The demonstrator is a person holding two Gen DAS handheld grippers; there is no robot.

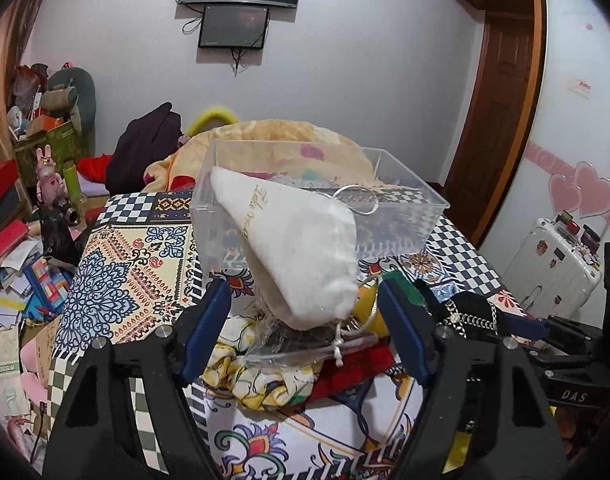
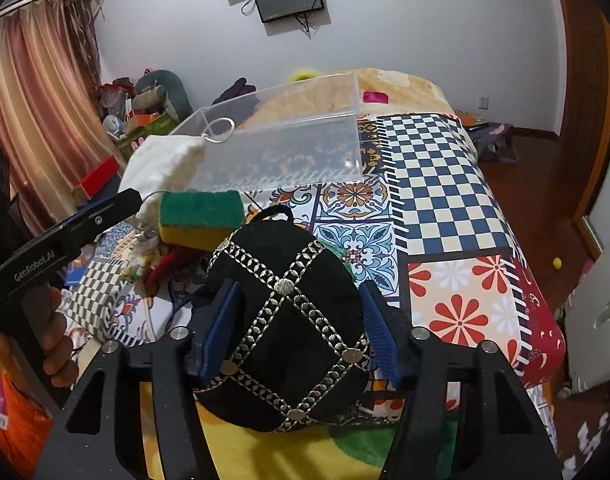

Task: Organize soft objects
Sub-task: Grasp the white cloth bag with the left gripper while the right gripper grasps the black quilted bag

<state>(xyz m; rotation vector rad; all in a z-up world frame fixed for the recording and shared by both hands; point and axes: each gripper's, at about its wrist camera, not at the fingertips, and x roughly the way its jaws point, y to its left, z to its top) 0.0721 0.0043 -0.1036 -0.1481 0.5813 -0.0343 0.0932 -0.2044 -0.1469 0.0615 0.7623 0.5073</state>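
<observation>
A white drawstring pouch (image 1: 293, 248) leans against the near-left corner of a clear plastic box (image 1: 405, 208) on the patterned cloth. My left gripper (image 1: 305, 320) is open, its blue pads either side of the pouch's lower end, apart from it. Under it lie a floral scrunchie (image 1: 265, 384), a clear packet (image 1: 305, 344) and a red item (image 1: 353, 368). My right gripper (image 2: 297, 320) is open around a black cap with silver chain trim (image 2: 285, 328), pads beside it. A green and yellow sponge (image 2: 201, 216) lies behind the cap. The pouch (image 2: 161, 164) and box (image 2: 285, 148) show in the right wrist view.
A silver ring (image 1: 357, 200) hangs at the box's near rim. The patterned cloth (image 2: 445, 184) covers a bed-like surface that drops off at the right. A white suitcase (image 1: 553, 276) stands on the right, and cluttered boxes and toys (image 1: 49, 152) on the left.
</observation>
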